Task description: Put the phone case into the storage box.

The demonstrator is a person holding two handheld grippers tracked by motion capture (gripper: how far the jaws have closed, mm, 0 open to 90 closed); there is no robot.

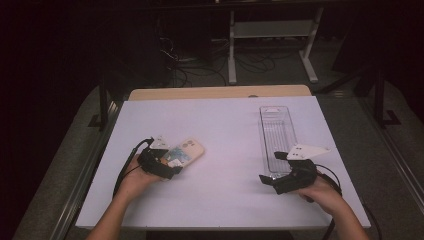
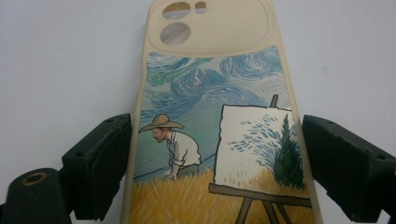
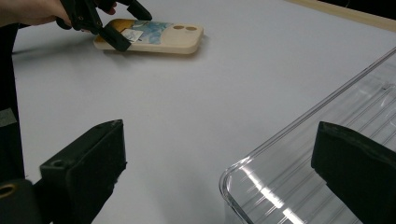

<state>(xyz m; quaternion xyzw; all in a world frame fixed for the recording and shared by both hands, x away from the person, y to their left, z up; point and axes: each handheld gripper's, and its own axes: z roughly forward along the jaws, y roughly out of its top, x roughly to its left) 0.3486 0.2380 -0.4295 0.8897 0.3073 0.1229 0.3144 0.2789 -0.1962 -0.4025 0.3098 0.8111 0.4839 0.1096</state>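
The room around us is dark, with cables and a grey shelf frame on the floor beyond, and our work lies on a white table [image 1: 225,125] with a wooden strip along its far edge. On its left part lies a phone case [image 1: 186,151], cream-coloured, with a painted picture of a man in a straw hat at an easel in a wheat field; it lies flat, camera cut-outs pointing away from us. On the right part stands a clear plastic tray [image 1: 278,131], long and narrow, with nothing in it.

We judge that we are at the very start: the likely job is to move the case into the tray, and nothing of that is done yet. The case is on the table, well apart from the tray; gripping, lifting, carrying across and setting down all remain.

Our left gripper [image 1: 167,163] sits low over the near end of the case, its jaws spread wide on either side of it. In the left gripper view the left jaw stands just beside the case's edge and the right one a little off, so we are bracketing it, not squeezing. Our right gripper [image 1: 272,176] rests at the near end of the tray, jaws wide and holding nothing, one jaw on each side of the tray's near corner. Both forearms come in low from our side of the table.
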